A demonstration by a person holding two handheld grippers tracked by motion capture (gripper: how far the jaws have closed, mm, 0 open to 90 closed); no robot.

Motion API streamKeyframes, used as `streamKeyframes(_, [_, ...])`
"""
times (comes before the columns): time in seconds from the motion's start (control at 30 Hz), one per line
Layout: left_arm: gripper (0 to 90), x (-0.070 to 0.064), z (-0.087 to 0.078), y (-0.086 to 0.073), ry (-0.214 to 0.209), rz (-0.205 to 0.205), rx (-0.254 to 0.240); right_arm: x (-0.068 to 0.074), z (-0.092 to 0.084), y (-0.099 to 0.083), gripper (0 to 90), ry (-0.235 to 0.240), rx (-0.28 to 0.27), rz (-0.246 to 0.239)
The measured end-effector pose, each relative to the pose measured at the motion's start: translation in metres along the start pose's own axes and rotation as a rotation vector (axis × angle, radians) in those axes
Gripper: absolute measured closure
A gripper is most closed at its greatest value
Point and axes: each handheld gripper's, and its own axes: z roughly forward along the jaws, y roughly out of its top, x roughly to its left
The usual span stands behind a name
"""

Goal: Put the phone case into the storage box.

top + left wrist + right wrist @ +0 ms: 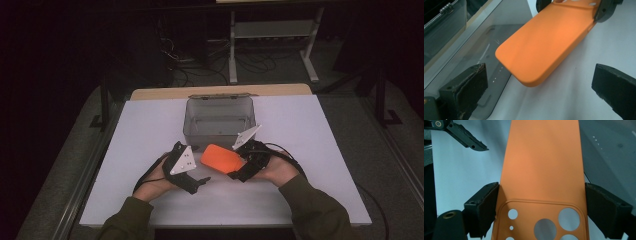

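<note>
While your right tool (239, 169) clamps the orange case (221, 158) across its width at the camera-cutout end, the case hangs level just above the tabletop (310, 150), its free end pointing toward your left tool (197, 184). That left tool stands wide, nothing between its jaws, aimed at the case's rounded corner. Step in hand looks like carry-and-place: case lifted, grey bin (220, 120) right behind it, lid up at the far wall. Next move likely calls for raising the case over the bin's near rim, then lowering inside. Watch that rim; the case sits just beside it. Open room lies left and right of the bin; front edge is near your wrists.
</note>
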Motion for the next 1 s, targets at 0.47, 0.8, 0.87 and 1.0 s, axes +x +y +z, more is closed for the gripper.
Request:
streamKeyframes(0.47, [0.0, -0.004, 0.0016, 0.0001, 0.036, 0.076, 0.013, 0.0004, 0.0013, -0.0001, 14.7, 0.001, 0.002, -0.002])
streamKeyframes(0.8, [0.0, -0.0079, 0.0024, 0.001, 0.064, 0.13, 0.016, 0.0, 0.0012, -0.0002, 14.7, 0.0, 0.001, -0.007])
streamKeyframes(0.87, [0.0, -0.0085, 0.0027, 0.0011, 0.071, 0.143, 0.021, 0.0001, 0.0012, -0.0002, 14.7, 0.0, 0.002, -0.006])
streamKeyframes(1.0, [0.0, -0.01, 0.0029, 0.0015, 0.081, 0.165, 0.024, -0.0001, 0.0012, -0.0002, 14.7, -0.001, 0.001, -0.006])
